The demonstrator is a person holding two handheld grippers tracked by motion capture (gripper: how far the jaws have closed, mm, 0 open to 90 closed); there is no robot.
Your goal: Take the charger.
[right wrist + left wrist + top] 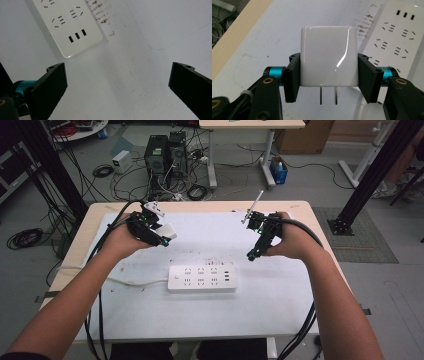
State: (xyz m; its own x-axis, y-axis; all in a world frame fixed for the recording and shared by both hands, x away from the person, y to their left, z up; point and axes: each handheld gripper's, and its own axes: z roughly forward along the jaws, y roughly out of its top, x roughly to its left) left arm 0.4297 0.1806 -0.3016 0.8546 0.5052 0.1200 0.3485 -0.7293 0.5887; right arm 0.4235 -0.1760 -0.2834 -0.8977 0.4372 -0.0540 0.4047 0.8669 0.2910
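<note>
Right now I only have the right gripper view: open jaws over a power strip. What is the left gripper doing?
Observer: The left gripper is shut on a white plug adapter, one jaw on each side.
Operator: Which way are the prongs?
Observer: In the left gripper view the two prongs stick out of the adapter's near face, toward the camera.
Operator: Where is it relative to the strip?
Observer: In the high view the adapter is held off the table, left of and beyond the power strip.
</note>
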